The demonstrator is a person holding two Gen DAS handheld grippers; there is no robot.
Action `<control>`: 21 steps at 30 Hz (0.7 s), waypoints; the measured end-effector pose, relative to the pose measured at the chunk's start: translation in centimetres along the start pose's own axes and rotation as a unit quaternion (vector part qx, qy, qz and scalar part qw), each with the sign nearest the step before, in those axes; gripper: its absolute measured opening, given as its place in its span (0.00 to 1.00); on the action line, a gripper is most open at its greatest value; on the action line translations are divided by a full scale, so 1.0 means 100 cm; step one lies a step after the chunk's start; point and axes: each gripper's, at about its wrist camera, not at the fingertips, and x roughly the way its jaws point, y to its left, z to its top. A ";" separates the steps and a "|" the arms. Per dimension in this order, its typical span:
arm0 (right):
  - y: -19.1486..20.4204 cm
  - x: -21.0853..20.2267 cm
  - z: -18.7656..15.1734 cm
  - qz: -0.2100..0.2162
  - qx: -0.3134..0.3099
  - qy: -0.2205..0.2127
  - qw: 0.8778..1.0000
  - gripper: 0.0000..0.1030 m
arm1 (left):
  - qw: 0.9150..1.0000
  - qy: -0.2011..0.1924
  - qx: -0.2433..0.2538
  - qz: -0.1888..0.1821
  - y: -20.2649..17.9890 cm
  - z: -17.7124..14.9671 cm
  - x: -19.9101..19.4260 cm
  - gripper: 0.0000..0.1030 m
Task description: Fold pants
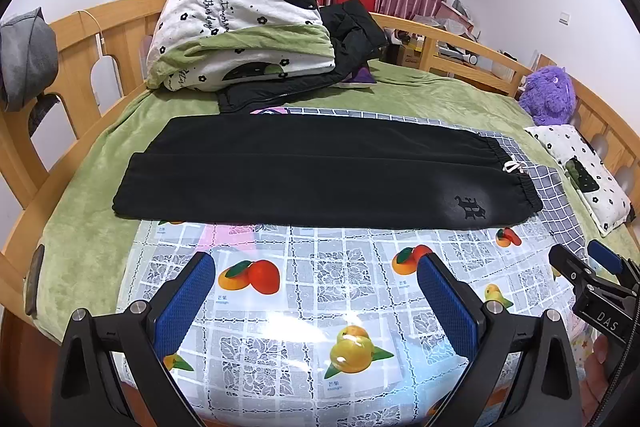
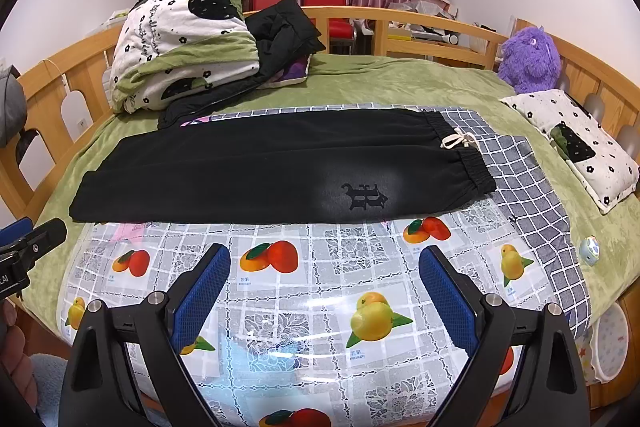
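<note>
Black pants (image 1: pixel 312 171) lie flat across the bed, folded lengthwise, waistband with a white drawstring (image 1: pixel 514 167) at the right and leg ends at the left. They also show in the right wrist view (image 2: pixel 272 167). My left gripper (image 1: pixel 316 267) is open and empty, held above the fruit-print sheet short of the pants' near edge. My right gripper (image 2: pixel 324 259) is open and empty, also short of the near edge. The right gripper shows at the right edge of the left wrist view (image 1: pixel 576 259), and one finger of the left gripper (image 2: pixel 36 239) shows in the right wrist view.
A fruit-print plastic sheet (image 1: pixel 320 287) and a grey checked cloth (image 2: pixel 532 195) cover the green bedspread (image 2: pixel 400 83). A rolled quilt (image 1: pixel 240 23) and black jacket (image 1: pixel 352 39) sit at the back. A purple plush toy (image 2: pixel 528 59), a pillow (image 2: pixel 576 143) and wooden bed rails (image 1: pixel 100 39) border it.
</note>
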 end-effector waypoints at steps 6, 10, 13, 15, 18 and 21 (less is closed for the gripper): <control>0.001 0.000 -0.001 0.001 0.000 -0.001 1.000 0.91 | 1.000 0.000 -0.002 -0.002 -0.001 -0.001 0.001 0.99; 0.000 0.000 0.001 0.001 -0.001 0.000 1.000 0.91 | 1.000 0.001 -0.005 -0.006 -0.006 -0.005 0.002 0.99; 0.000 0.000 0.001 0.001 -0.003 0.000 1.000 0.91 | 1.000 0.001 -0.006 -0.011 -0.009 -0.007 0.001 0.99; 0.000 0.000 0.001 0.001 -0.004 0.000 1.000 0.91 | 1.000 0.000 -0.009 -0.014 -0.007 -0.006 0.000 0.99; 0.000 0.001 0.001 0.002 -0.003 0.001 1.000 0.91 | 1.000 0.005 -0.014 -0.023 -0.009 -0.005 0.002 0.99; 0.000 0.001 0.000 0.002 -0.002 0.000 1.000 0.91 | 0.999 0.010 -0.022 -0.035 -0.008 -0.004 0.006 0.99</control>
